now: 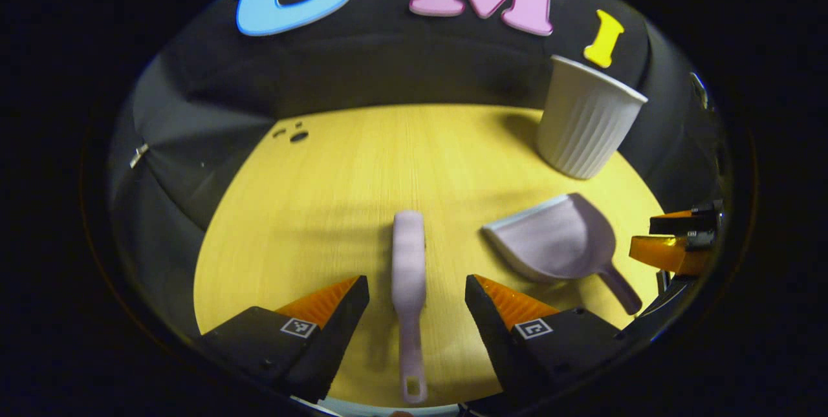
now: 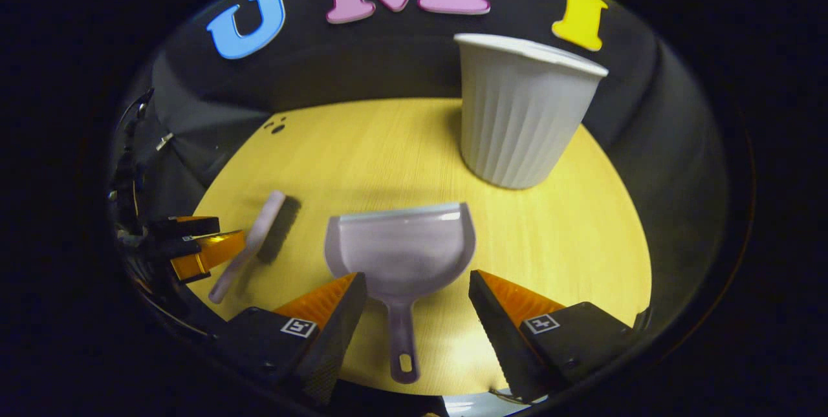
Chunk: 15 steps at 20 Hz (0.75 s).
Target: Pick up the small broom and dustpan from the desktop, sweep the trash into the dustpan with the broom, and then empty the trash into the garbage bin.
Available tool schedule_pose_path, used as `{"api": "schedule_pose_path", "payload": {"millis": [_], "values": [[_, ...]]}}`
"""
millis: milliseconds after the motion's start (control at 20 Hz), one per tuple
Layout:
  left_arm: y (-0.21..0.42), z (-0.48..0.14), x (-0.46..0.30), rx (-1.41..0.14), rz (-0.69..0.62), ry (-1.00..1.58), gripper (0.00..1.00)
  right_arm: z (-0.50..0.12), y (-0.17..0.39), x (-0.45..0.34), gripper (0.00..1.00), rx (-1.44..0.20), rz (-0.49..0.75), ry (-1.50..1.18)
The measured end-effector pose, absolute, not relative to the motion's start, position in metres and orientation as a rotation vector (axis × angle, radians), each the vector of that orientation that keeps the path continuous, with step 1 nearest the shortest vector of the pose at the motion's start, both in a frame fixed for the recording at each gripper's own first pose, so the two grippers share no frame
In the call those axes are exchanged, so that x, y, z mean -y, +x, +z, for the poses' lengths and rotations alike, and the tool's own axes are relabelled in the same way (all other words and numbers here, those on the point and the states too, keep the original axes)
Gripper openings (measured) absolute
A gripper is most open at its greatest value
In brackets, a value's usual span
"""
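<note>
- No brand or readable writing on the broom (image 1: 409,262), dustpan (image 2: 401,245) or bin (image 2: 524,110); small square coded tags sit on both tongs.
- Left tongs (image 1: 417,294): wide open, holding nothing, fingers either side of the broom handle, apart from it. Handle end has a hanging slot.
- Right tongs (image 2: 417,291): wide open, empty, straddling the dustpan handle without touching.
- Broom lies flat on the yellow worktop (image 1: 336,171); dustpan just right of it, mouth toward the far wall.
- White ribbed bin stands upright at the far right, behind the dustpan.
- Trash: cannot make out any.
- Small dark holes (image 1: 294,134) far left; open worktop mid-field.
</note>
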<state>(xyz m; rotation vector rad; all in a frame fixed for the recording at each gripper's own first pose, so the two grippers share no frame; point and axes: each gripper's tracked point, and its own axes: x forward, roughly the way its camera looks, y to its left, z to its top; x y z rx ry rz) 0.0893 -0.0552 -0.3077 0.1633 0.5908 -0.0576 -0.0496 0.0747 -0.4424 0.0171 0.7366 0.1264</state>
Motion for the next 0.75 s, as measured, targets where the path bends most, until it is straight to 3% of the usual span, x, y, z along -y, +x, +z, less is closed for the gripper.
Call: {"api": "schedule_pose_path", "payload": {"millis": [350,750], "values": [[0.014,-0.172,0.089,-0.165,-0.081,0.171,0.95,-0.318,-0.070,-0.061,0.99,-0.380,0.117,-0.055],[-0.064,-0.147,0.112,-0.043,-0.085,0.209,0.94,-0.243,-0.138,-0.063,0.98,-0.151,0.121,-0.007]]}}
